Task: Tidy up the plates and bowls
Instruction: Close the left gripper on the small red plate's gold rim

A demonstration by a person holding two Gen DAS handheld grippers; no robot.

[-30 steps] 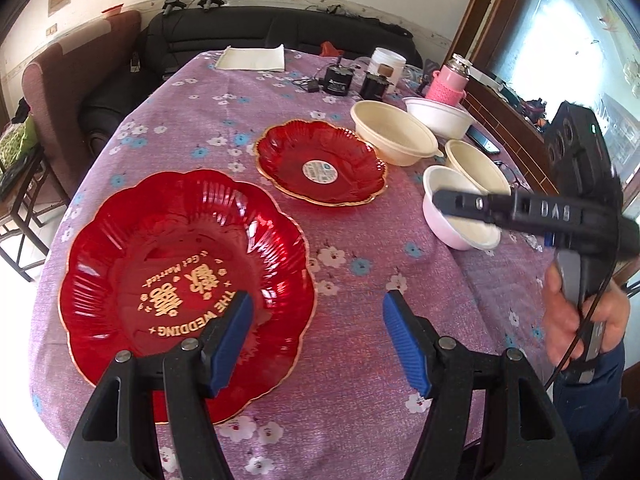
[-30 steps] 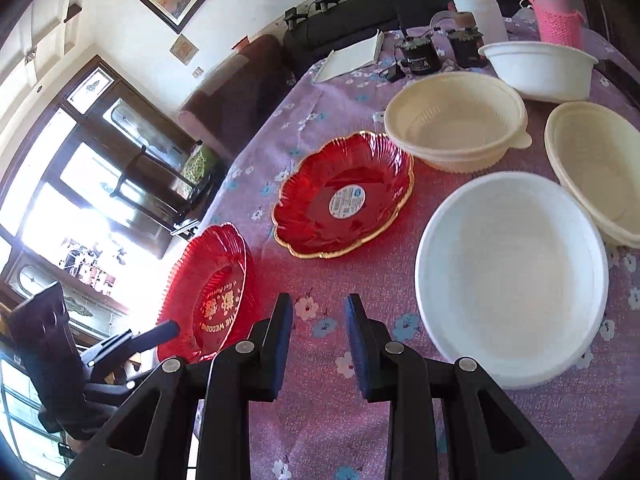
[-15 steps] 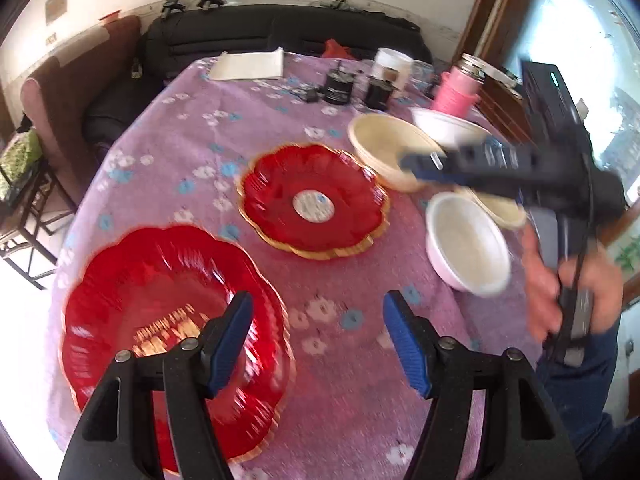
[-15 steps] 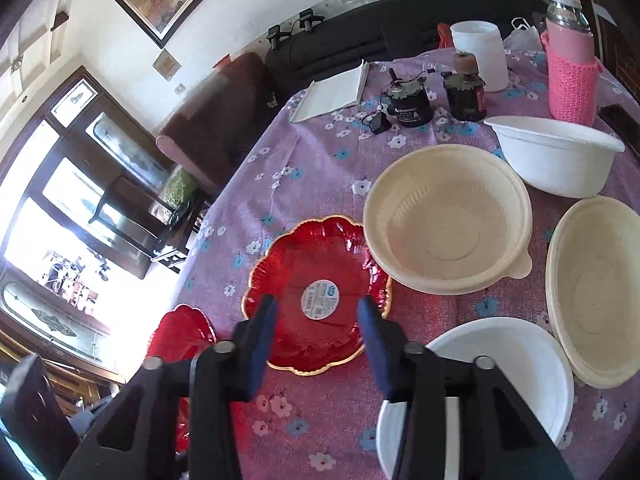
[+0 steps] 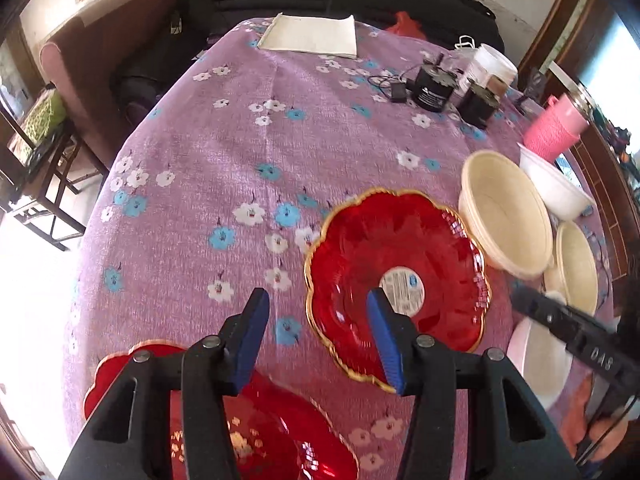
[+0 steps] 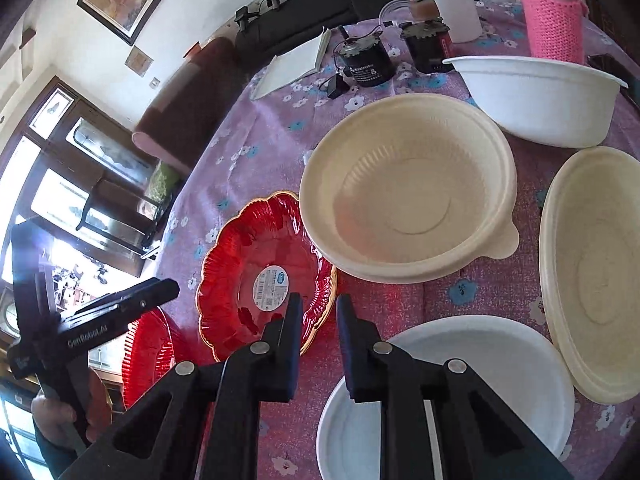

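Note:
A small red gold-rimmed plate (image 5: pixel 400 272) with a white sticker lies mid-table; it also shows in the right wrist view (image 6: pixel 256 276). A larger red plate (image 5: pixel 248 428) lies at the near edge under my left gripper (image 5: pixel 318 336), which is open and empty, its right finger over the small plate's near rim. My right gripper (image 6: pixel 316 340) is open by a narrow gap and empty, above the near rim of a white bowl (image 6: pixel 472 364). Two cream bowls (image 6: pixel 404 188) (image 6: pixel 596 268) and another white bowl (image 6: pixel 536 96) stand beyond.
At the far end of the purple flowered tablecloth (image 5: pixel 240 132) are a white notebook (image 5: pixel 310 34), two black motors (image 5: pixel 434 88), a white jar (image 6: pixel 448 0) and a pink-sleeved bottle (image 6: pixel 552 20). A sofa and chairs stand behind the table.
My left gripper moved forward from the large red plate to the small one. My right gripper moved forward over the near white bowl, and its gap narrowed after widening.

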